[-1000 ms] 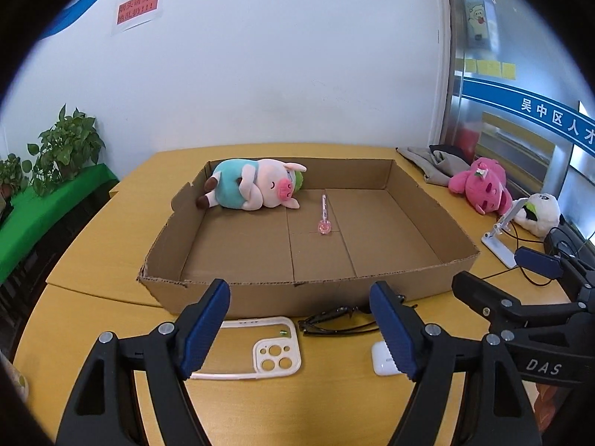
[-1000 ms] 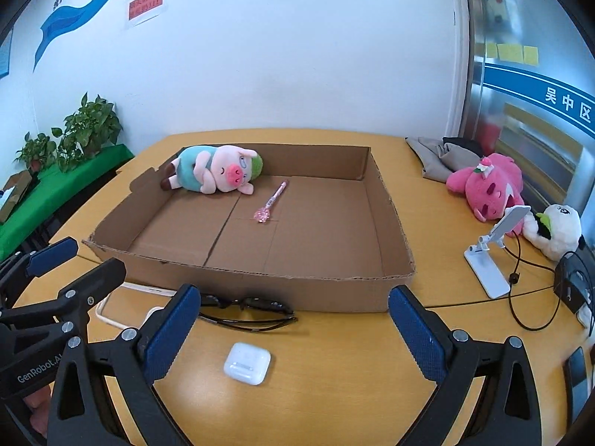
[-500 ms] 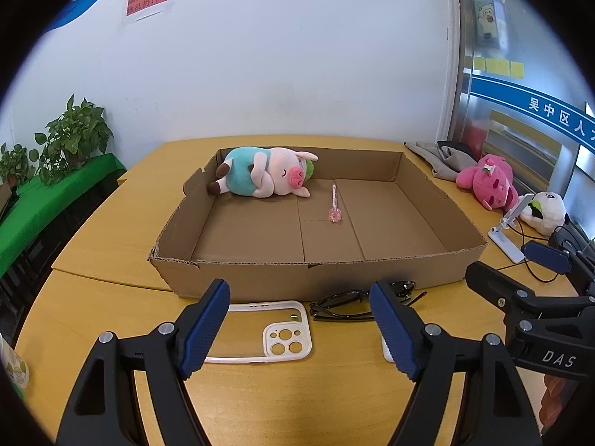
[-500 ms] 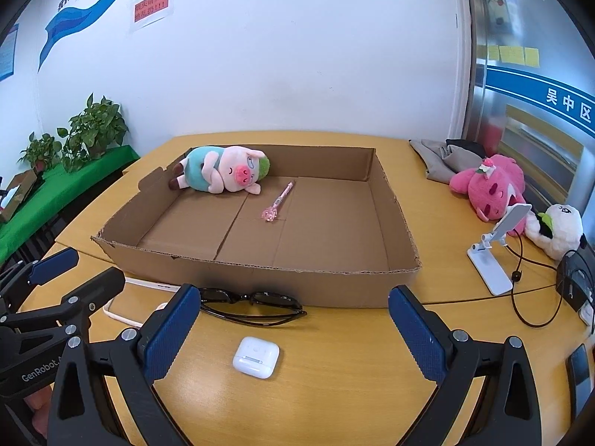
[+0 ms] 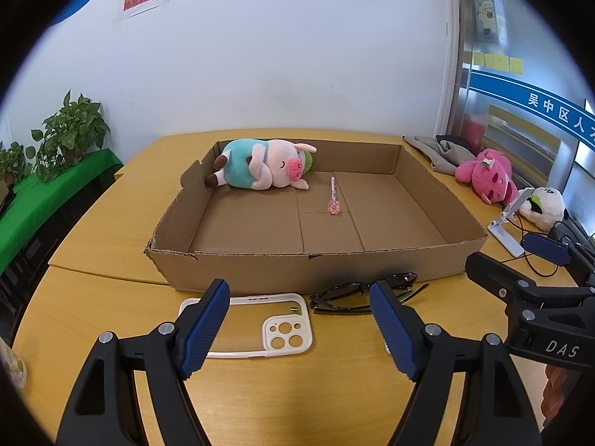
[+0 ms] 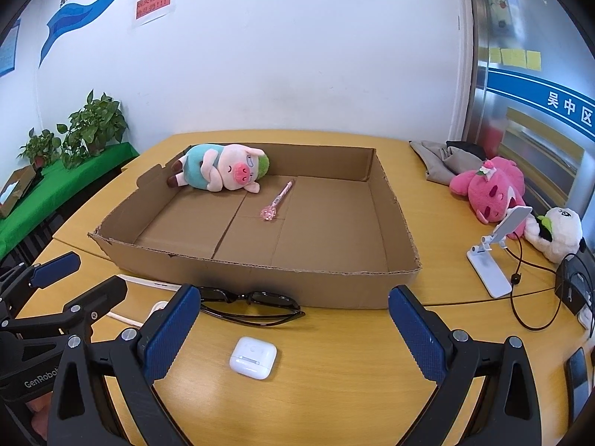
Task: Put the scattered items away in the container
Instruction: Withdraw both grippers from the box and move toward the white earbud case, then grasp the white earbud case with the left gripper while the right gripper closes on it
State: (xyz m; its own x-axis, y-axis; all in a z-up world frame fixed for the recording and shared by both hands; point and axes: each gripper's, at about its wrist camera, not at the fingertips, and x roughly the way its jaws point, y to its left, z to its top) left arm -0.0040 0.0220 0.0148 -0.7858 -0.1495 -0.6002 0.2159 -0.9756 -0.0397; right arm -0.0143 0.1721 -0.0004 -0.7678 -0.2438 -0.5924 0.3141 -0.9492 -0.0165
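A shallow cardboard box [image 5: 316, 264] [image 6: 260, 278] holds a plush pig [image 5: 264, 165] [image 6: 223, 167] at its back left and a pink pen [image 5: 333, 197] [image 6: 277, 200] in the middle. On the table in front of the box lie a clear phone case [image 5: 260, 323], black sunglasses [image 5: 357, 293] [image 6: 253, 303] and a white earbud case [image 6: 253, 356]. My left gripper [image 5: 299, 323] is open and empty above the phone case and sunglasses. My right gripper [image 6: 292, 334] is open and empty above the earbud case.
A pink plush [image 6: 491, 189], a panda plush [image 6: 557, 230], a white phone stand [image 6: 494, 256] with black cables and a grey cloth [image 6: 442, 160] lie on the table to the right. Potted plants [image 6: 93, 126] stand on a green-covered bench at the left.
Both grippers have drawn back and risen slightly, so the box and the items in front of it sit higher and farther in view. Both stay open.
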